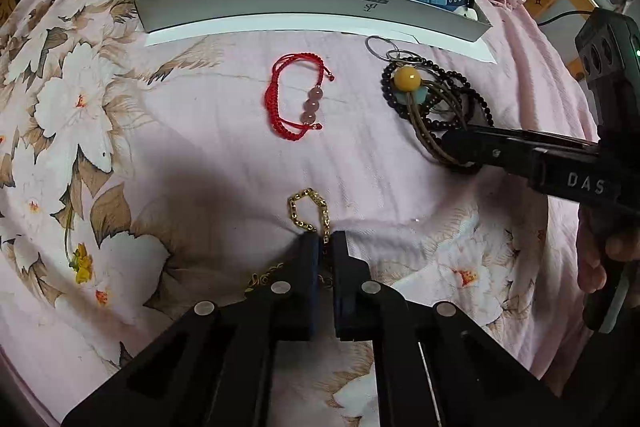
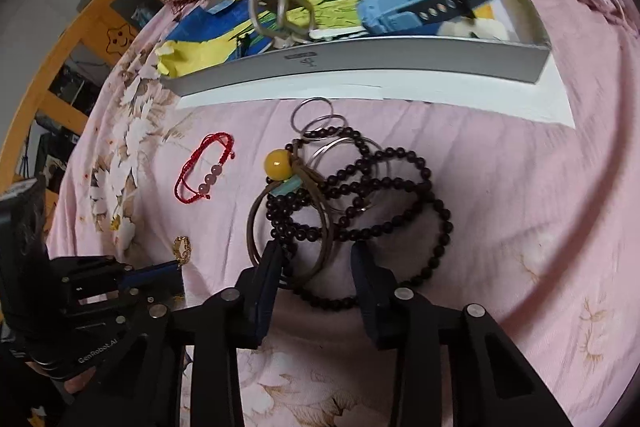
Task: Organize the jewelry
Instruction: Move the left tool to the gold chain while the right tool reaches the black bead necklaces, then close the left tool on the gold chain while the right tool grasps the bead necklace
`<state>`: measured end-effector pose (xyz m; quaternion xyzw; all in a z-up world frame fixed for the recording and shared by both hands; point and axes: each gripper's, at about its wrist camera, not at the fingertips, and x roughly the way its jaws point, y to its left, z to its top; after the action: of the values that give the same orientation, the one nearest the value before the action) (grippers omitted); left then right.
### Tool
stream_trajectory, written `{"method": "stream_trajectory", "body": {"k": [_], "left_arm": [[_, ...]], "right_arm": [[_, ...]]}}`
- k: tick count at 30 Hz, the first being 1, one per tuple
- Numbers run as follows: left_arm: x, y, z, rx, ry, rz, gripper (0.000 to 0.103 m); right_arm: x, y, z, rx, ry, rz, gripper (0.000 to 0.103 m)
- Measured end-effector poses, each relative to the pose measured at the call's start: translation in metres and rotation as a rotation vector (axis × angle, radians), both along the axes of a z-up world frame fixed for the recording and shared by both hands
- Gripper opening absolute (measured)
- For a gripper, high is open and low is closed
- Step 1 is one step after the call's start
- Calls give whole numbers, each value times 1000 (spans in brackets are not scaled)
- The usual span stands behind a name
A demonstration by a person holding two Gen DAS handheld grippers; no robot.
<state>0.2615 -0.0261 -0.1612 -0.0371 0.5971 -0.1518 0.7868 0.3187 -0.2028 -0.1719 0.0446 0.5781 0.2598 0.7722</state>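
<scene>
Jaws of the left gripper [image 1: 326, 237] pinched the gold chain [image 1: 308, 209] at six o'clock, while the right gripper [image 2: 316, 259] stood part-open astride the tangled beads [image 2: 360, 195], which might snag the key rings [image 2: 316, 123].

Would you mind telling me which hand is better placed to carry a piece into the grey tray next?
Left, probably. The left gripper is already shut on the gold chain bracelet, while the right gripper only straddles the tangled dark bead strand, jaws apart, short of the grey tray.

Black claws [image 1: 325, 241], blue pads [image 2: 267, 279]
</scene>
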Motion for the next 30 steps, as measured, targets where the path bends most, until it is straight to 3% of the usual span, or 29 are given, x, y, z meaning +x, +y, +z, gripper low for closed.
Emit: {"method": "stream_trajectory", "body": {"k": [4, 10, 30], "left_arm": [[-1, 1, 1, 3, -7, -10, 2], [0, -7, 1, -10, -6, -11, 1], [-21, -6, 36, -128, -128, -25, 1]], "right_arm": [[-3, 7, -1, 5, 10, 28, 13], [-4, 4, 0, 33, 37, 7, 6], [-14, -13, 53, 282, 9, -77, 4]]}}
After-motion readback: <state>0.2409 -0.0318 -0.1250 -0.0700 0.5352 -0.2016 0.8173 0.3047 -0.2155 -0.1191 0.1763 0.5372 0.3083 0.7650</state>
